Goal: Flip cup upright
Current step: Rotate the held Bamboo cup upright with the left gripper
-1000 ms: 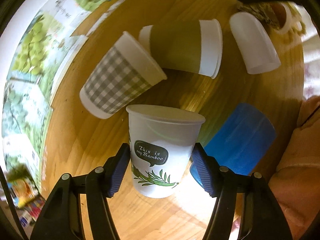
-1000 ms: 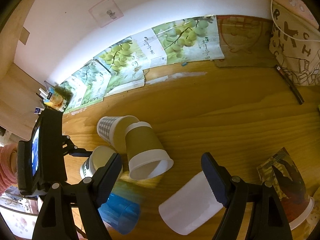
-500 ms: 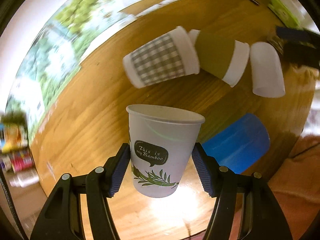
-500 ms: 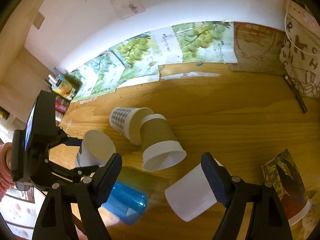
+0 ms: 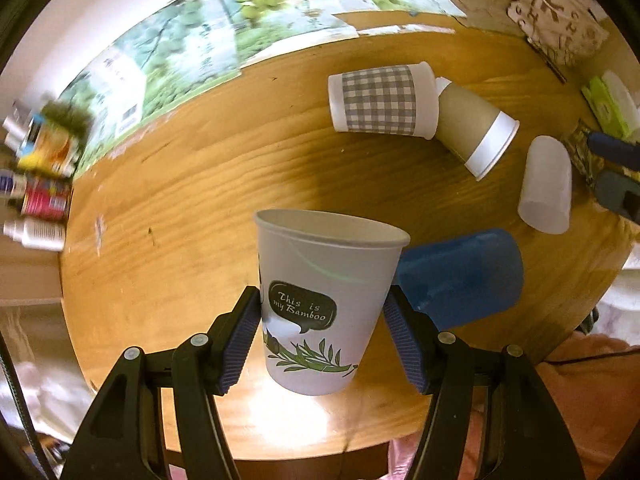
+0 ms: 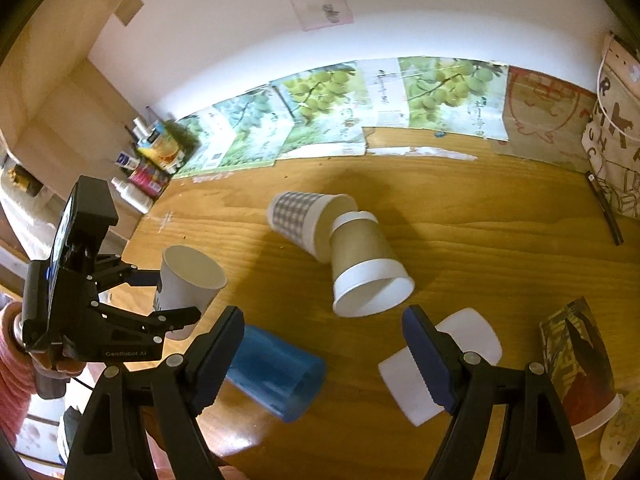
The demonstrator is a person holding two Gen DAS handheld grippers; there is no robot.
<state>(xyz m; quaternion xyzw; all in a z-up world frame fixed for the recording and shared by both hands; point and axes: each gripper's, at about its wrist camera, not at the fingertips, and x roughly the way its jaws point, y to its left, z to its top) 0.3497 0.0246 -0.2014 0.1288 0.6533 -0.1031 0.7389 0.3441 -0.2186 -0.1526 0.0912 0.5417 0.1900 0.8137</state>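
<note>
My left gripper (image 5: 322, 340) is shut on a white paper cup printed "This is my Bamboo" (image 5: 320, 300). The cup is mouth up, held over the near left part of the wooden table (image 5: 200, 200). The right wrist view shows the same cup (image 6: 188, 284) in the left gripper (image 6: 160, 300), tilted a little, its base hidden by a finger. My right gripper (image 6: 324, 356) is open and empty above the near edge, between a blue cup and a white cup.
Several cups lie on their sides: a grey checked cup (image 6: 300, 220), a brown sleeved cup (image 6: 366, 268), a translucent blue cup (image 6: 276, 372), a plain white cup (image 6: 440, 364). Grape posters (image 6: 320, 116) lean at the back wall. A patterned cup (image 6: 576, 368) stands at right.
My left gripper has swung round with the Bamboo cup, turning away from the lying cups toward the table's left side. The right gripper has risen and tipped back a little, staying open.
</note>
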